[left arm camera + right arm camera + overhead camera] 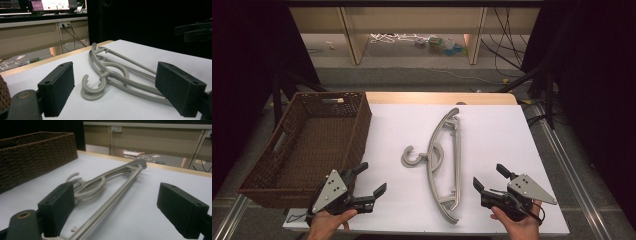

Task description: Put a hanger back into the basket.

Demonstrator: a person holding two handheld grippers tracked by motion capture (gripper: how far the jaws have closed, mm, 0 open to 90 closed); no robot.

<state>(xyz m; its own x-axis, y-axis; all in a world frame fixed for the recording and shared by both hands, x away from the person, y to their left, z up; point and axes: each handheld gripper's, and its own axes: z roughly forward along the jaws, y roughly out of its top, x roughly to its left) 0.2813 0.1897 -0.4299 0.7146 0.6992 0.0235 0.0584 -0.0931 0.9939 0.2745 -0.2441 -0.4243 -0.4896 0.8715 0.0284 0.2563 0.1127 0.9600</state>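
Lying mid-bench, grey hangers (447,165) run long axis from near edge toward far edge, hooks pointing to the basket (312,145). Right hand-held gripper (493,179) sits nearer than left hand-held gripper (372,179); both jaws apart, empty.

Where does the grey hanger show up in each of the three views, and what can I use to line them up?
High view: hanger lies mid-table, between the two grippers, hook toward the basket.
Left gripper view: hanger centre, between the open jaws, hook nearest.
Right gripper view: hanger runs from the lower left up to centre.
Shared landmark: the brown basket, also at the left edge of both gripper views.
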